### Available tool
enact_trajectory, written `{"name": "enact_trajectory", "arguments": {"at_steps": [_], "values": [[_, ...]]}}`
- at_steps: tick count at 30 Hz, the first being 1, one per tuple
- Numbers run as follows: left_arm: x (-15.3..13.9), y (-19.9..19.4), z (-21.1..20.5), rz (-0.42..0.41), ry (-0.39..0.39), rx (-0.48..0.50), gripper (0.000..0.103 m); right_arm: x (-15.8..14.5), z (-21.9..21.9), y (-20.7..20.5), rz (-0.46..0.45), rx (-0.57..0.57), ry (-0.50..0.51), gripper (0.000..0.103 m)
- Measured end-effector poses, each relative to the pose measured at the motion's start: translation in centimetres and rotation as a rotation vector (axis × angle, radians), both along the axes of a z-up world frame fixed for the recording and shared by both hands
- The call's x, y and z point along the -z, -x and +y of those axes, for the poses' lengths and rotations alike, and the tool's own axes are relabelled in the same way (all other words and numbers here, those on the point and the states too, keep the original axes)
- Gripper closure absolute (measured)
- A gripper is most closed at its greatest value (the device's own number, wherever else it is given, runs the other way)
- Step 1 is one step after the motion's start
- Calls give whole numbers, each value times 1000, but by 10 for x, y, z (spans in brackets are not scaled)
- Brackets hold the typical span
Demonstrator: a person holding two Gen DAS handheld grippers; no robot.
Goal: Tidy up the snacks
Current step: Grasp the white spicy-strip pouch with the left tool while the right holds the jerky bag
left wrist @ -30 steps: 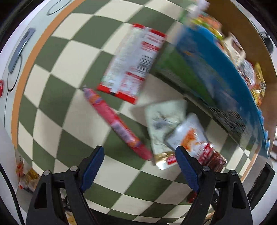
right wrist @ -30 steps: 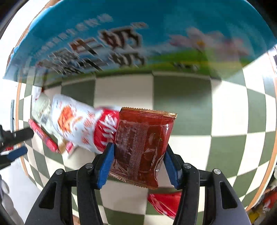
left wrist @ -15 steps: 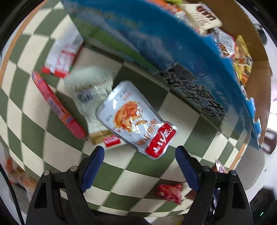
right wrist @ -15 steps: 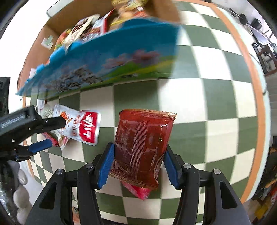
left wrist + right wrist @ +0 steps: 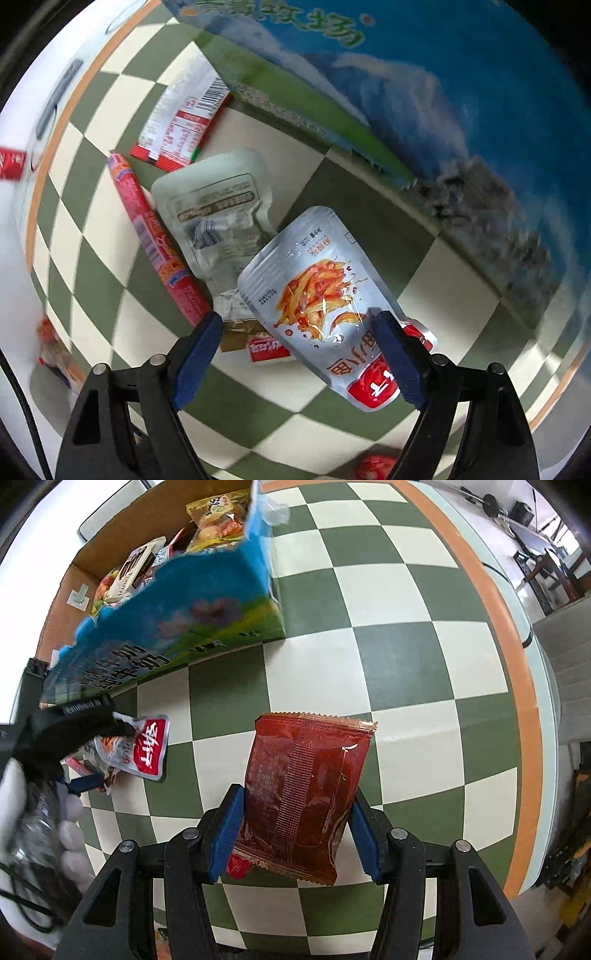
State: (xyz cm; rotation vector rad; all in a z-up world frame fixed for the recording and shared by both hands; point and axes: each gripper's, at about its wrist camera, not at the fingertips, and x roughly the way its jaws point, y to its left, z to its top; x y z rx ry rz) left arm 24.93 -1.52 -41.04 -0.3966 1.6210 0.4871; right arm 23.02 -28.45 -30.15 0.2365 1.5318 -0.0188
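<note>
My right gripper [image 5: 295,830] is shut on a dark red snack packet [image 5: 306,794] and holds it above the checkered table. My left gripper [image 5: 299,350] is open and low over a silver pouch with orange strips pictured [image 5: 325,299]; the pouch lies between the fingers, and contact cannot be told. That pouch also shows in the right wrist view [image 5: 140,749], beside the left gripper [image 5: 92,753]. A grey pouch [image 5: 218,214], a long red sausage stick [image 5: 155,240] and a red-and-white packet [image 5: 181,122] lie to its left. The blue cardboard box [image 5: 166,627] holds several snacks.
The box wall [image 5: 443,110] stands close behind the pouches. The green-and-cream checkered table [image 5: 406,664] has an orange rim [image 5: 517,664] at the right. A small red packet [image 5: 376,465] lies near the front edge. Chairs and furniture stand beyond the table at the right.
My left gripper has moved down onto the silver pouch, which now lies between its fingers. My right gripper has pulled back from the box with the red packet still held.
</note>
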Motion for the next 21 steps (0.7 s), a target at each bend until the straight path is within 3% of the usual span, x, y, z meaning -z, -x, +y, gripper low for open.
{"name": "enact_trajectory", "arguments": {"at_steps": [4, 7, 10, 12, 14, 17, 21], "values": [[1, 14, 4, 25, -14, 87, 19, -2, 3, -3, -6, -16, -6, 45], [3, 28, 18, 61, 24, 112, 19, -1, 4, -4, -2, -16, -18, 45], [2, 44, 36, 70, 155, 24, 19, -1, 4, -4, 2, -10, -31, 45], [2, 54, 50, 59, 268, -108, 19, -1, 5, -4, 0, -8, -38, 45], [4, 55, 57, 42, 324, -200, 19, 0, 6, -5, -2, -6, -41, 45], [9, 44, 58, 33, 315, -199, 19, 3, 9, -5, 4, -7, -46, 45], [23, 13, 33, 78, 256, -71, 19, 8, 17, -6, 16, -25, -39, 45]]}}
